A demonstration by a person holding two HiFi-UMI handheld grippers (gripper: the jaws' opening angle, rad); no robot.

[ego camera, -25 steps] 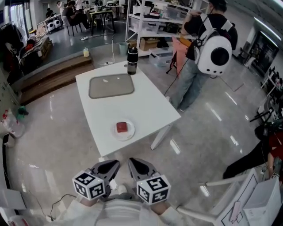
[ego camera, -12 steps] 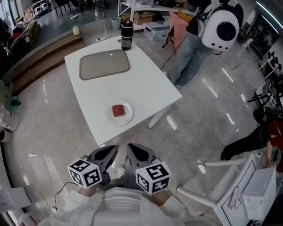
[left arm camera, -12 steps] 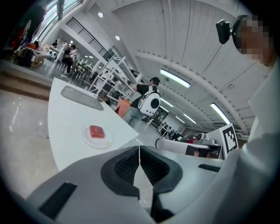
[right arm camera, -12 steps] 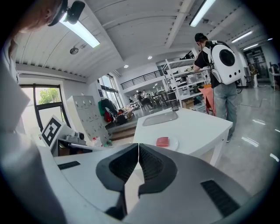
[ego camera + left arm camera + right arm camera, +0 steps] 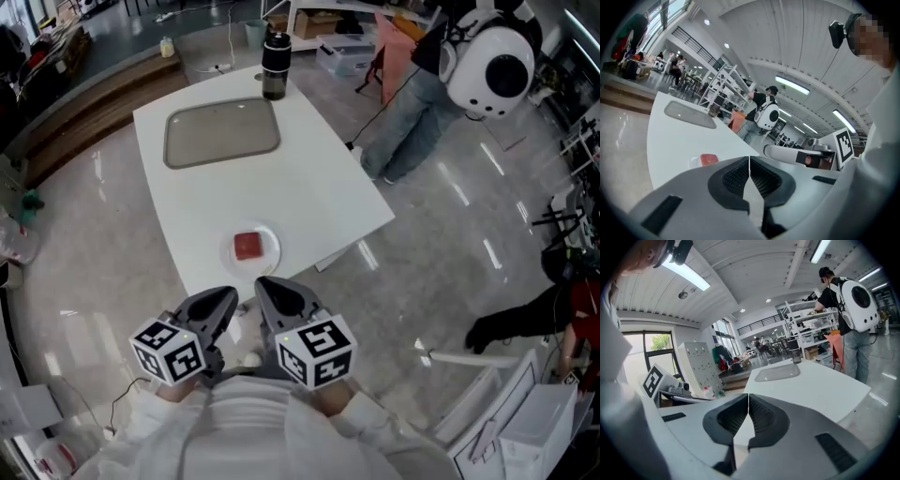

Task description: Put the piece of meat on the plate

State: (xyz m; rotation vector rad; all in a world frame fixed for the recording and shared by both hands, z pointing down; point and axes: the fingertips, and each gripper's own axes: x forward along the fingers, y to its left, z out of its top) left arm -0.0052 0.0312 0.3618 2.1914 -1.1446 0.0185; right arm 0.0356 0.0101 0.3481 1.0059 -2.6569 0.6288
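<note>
The left hand-held gripper [image 5: 229, 296] and the right hand-held gripper [image 5: 263, 282] are fully closed, empty.

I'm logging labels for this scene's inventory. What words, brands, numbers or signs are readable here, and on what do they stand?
No text here can be read.
On the left tool and right tool: black-and-white square marker patterns only, no letters.
On the dark bottle: no legible label.
On the far boxes: too small and blurred to read.

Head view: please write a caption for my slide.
Piece of meat lies on the plate; left gripper and right gripper are shut and empty, near the table.
</note>
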